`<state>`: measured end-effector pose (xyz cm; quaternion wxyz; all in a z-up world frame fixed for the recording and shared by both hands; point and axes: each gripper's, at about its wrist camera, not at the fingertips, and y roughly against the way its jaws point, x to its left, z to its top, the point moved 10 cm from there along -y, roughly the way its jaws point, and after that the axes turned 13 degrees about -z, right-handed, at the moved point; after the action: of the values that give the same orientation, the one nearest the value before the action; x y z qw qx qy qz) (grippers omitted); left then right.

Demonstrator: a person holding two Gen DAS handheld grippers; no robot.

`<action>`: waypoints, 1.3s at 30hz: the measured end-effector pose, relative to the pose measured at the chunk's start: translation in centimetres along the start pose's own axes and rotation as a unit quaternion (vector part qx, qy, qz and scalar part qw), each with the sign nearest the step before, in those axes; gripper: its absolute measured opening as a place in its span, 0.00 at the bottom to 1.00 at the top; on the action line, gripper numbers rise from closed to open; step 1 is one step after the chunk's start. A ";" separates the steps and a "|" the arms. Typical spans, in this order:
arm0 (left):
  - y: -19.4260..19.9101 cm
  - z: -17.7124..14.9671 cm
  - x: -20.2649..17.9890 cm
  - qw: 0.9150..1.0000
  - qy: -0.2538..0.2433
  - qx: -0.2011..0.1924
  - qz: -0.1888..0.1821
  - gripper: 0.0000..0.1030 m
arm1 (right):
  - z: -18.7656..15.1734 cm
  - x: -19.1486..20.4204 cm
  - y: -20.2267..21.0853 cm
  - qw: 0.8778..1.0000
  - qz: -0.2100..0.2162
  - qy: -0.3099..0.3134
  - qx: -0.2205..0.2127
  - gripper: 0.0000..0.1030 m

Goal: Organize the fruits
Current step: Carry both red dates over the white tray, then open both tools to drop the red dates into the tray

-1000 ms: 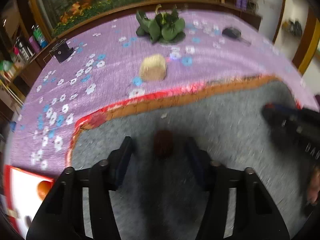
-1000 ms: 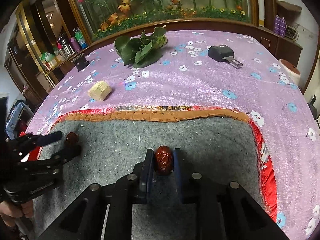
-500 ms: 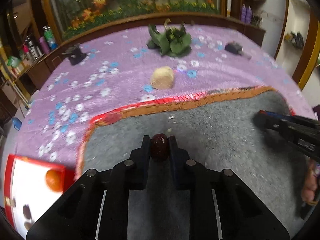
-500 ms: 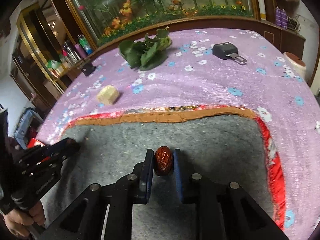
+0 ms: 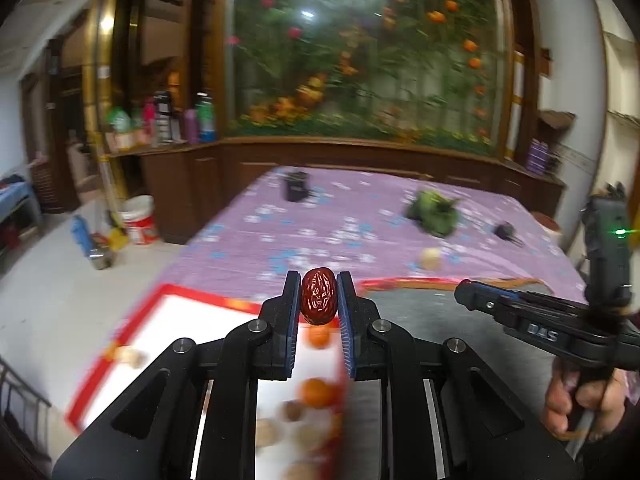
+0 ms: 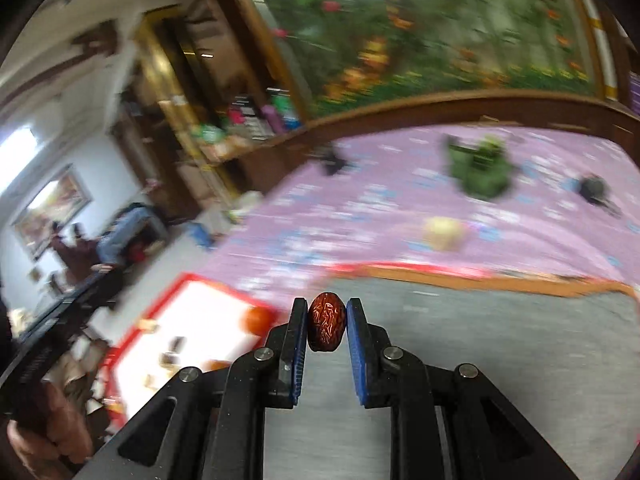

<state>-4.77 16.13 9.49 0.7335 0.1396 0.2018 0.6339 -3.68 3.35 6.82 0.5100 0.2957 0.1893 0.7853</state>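
Observation:
A wrinkled red date [image 5: 319,295] is pinched between the blue pads of my left gripper [image 5: 319,280], lifted above the table. My right gripper [image 6: 327,306] is shut on a second red date [image 6: 326,327], also in the air over the grey mat [image 6: 500,344]. A white tray with a red rim [image 5: 180,320] lies below and left of both grippers, holding oranges [image 5: 318,392], walnuts and other small fruit. In the left wrist view my right gripper [image 5: 464,294] shows at the right, held by a hand [image 5: 576,404].
The table wears a purple flowered cloth [image 5: 320,224]. On it lie a green leafy vegetable [image 5: 436,212], a pale round piece [image 5: 430,258], a black box [image 5: 296,186] and a small black device [image 5: 504,230]. Floor with a bucket [image 5: 138,218] lies left of the table.
My left gripper closed on the date lying on the grey mat, then rose and swung left towards the tray. My right gripper lifted and swung left too, keeping its date.

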 end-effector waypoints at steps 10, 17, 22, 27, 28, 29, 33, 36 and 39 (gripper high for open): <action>3.8 -2.6 9.9 0.994 0.045 -0.008 0.096 0.17 | -1.5 14.3 -0.1 0.995 0.097 0.037 0.002 0.18; 2.0 -6.5 12.6 0.991 0.052 0.037 0.118 0.17 | -7.0 17.3 -4.9 0.991 0.086 0.065 0.082 0.18; 0.7 -7.9 13.4 0.989 0.048 0.056 0.128 0.17 | -7.6 17.6 -6.4 0.991 0.084 0.066 0.086 0.18; 0.2 -8.7 14.0 0.988 0.048 0.066 0.131 0.17 | -7.3 17.1 -7.0 0.991 0.085 0.059 0.085 0.18; 0.1 -8.9 14.1 0.987 0.047 0.069 0.134 0.17 | -7.4 17.2 -7.0 0.991 0.085 0.056 0.086 0.18; 0.1 -8.9 14.2 0.987 0.046 0.070 0.136 0.17 | -7.4 17.2 -7.1 0.991 0.084 0.055 0.087 0.18; -0.2 -9.4 14.5 0.986 0.046 0.077 0.141 0.17 | -7.5 17.4 -7.9 0.991 0.084 0.055 0.086 0.18; -0.4 -9.9 14.7 0.985 0.046 0.082 0.145 0.17 | -7.6 17.5 -8.3 0.992 0.080 0.055 0.081 0.18; -0.5 -10.4 14.8 0.984 0.042 0.087 0.150 0.17 | -7.8 17.4 -8.4 0.993 0.076 0.053 0.078 0.18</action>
<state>-7.51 30.08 -1.65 0.6058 0.2047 0.2634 0.7223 -8.31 22.76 0.63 0.4138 0.3061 0.2539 0.8189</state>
